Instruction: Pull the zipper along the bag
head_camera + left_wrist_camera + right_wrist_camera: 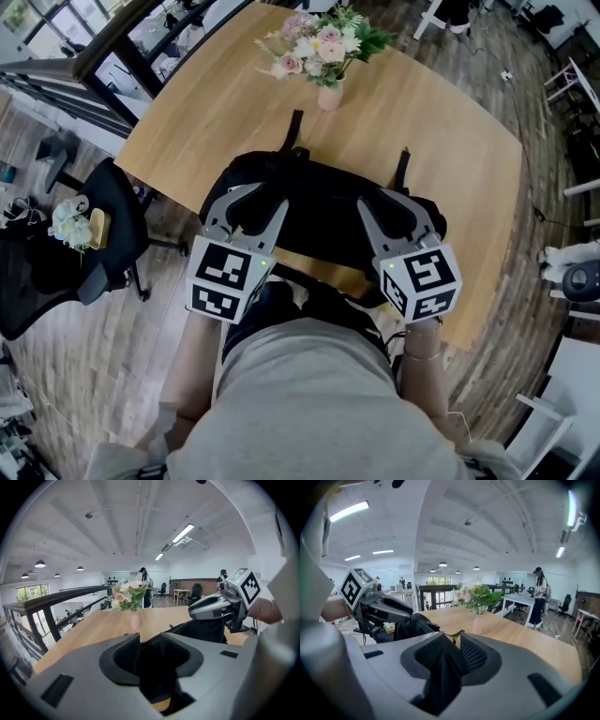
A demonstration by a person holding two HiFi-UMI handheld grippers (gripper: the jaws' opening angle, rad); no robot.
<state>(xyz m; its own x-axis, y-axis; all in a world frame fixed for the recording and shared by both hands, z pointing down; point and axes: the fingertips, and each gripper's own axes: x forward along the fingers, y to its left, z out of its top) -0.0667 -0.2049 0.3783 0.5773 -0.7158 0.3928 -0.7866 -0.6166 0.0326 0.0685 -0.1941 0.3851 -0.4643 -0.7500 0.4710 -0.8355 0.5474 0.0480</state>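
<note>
A black bag [323, 211] lies on the wooden table [216, 103] close to its near edge, with two straps pointing away from me. Both grippers hover just over it. My left gripper [265, 202] is above the bag's left part, and in the left gripper view its jaws [151, 637] stand wide apart with only dark bag fabric behind the gap. My right gripper [384, 199] is above the right part; its pads [451, 637] leave a narrower gap and press on nothing that I can see. I cannot make out the zipper pull.
A pink vase of flowers [329, 94] stands at the table's far middle. A black office chair [84, 244] sits on the floor to the left. A railing [56, 70] runs beyond it. Desks and people stand far across the room.
</note>
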